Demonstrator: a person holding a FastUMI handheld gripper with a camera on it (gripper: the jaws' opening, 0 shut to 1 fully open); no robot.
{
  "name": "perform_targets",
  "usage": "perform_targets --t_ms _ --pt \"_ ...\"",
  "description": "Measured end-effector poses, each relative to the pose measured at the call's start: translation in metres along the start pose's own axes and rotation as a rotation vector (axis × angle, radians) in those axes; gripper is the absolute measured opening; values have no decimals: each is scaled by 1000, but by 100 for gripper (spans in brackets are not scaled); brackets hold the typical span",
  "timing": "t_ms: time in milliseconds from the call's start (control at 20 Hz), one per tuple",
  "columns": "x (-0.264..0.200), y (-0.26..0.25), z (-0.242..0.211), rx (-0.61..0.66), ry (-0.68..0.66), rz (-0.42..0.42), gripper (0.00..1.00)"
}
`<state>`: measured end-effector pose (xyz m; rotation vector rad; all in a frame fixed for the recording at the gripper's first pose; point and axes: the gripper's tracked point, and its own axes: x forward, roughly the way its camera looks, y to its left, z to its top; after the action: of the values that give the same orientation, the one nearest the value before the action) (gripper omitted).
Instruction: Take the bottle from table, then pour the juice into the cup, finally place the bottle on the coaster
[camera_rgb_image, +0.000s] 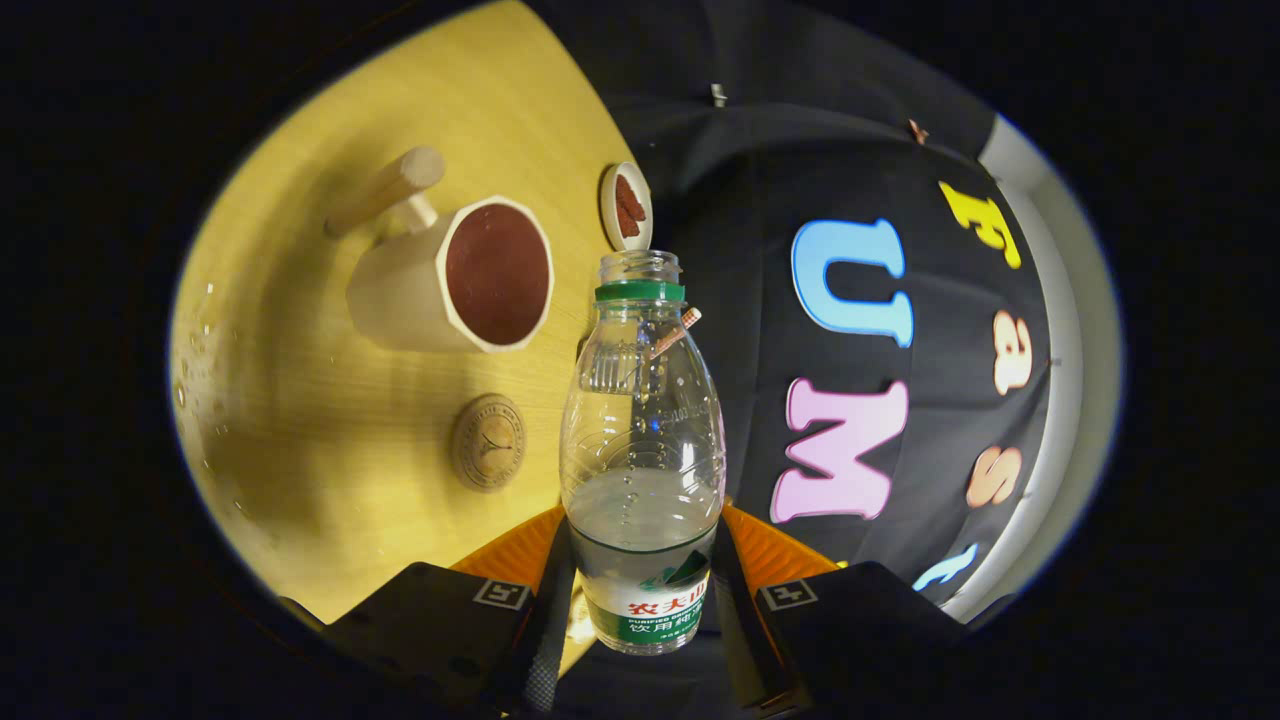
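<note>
We see the gripper (641, 590) closed on the bottle (641, 450), one finger pressing each side of its labelled lower body. The bottle is clear plastic with a green neck ring; it has no cap on, and clear liquid fills roughly its lower third. It is lifted off the table (300, 440) and appears tilted together with the view, its open mouth pointing away from the fingers towards the table's far edge. Beyond the fingers, on the yellow wooden table, stands the cup (455, 280), a pale faceted vessel with a dark reddish inside and a rod-like wooden handle projecting from its side. We cannot tell whether it holds liquid. The coaster (487, 441), a round wooden disc with an engraved mark, lies flat between the cup and the fingers, apart from both. A small dish (626, 206) holding reddish pieces sits at the table's edge, just beyond the bottle's mouth. Droplets (195, 390) lie scattered on the table on the far side of the cup from the bottle.
</note>
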<state>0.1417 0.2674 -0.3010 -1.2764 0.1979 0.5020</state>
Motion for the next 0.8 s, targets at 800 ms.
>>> perform_targets --t_ms 800 --pt "-1 -35 39 1199 -298 142 70"
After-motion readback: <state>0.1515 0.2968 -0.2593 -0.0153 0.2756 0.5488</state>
